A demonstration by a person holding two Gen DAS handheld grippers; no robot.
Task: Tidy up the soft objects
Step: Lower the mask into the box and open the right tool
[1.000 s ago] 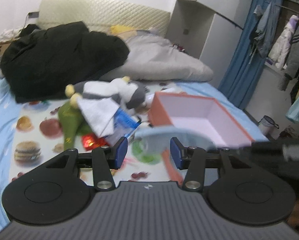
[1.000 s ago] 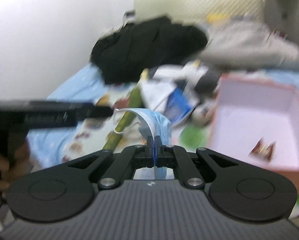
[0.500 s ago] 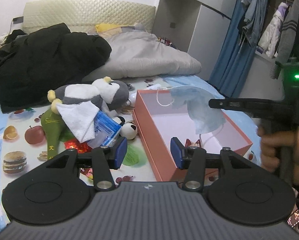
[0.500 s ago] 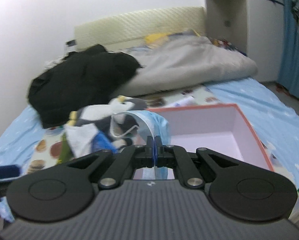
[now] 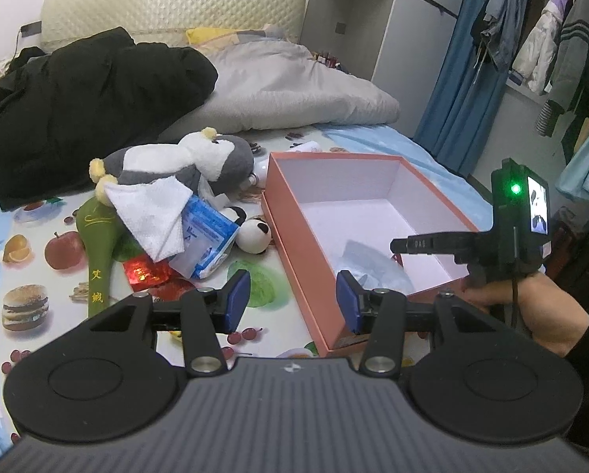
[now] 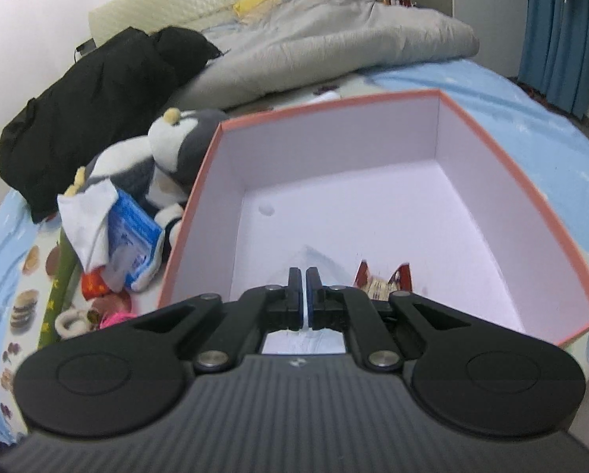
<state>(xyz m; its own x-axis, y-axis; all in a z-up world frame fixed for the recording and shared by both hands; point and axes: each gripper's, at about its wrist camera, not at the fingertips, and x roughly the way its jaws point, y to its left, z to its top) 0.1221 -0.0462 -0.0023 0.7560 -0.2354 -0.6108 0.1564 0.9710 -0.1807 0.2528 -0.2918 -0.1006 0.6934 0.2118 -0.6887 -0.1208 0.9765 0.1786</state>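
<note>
An orange box with a pale lining lies open on the bed. Inside it, my right gripper is shut on a light blue face mask, which sags onto the box floor. The left wrist view shows that gripper reaching in from the right, held by a hand. My left gripper hangs open over the box's near corner, holding nothing. Left of the box are a penguin plush, a white cloth, a blue-white packet and a small panda plush.
A small red-and-white wrapper lies in the box. A green pouch and red packet sit by the pile. Behind are a black coat and a grey duvet. Clothes hang at the right.
My right gripper carried the mask from above the pile across to the box and down inside. The left gripper shifted slightly and stayed open.
</note>
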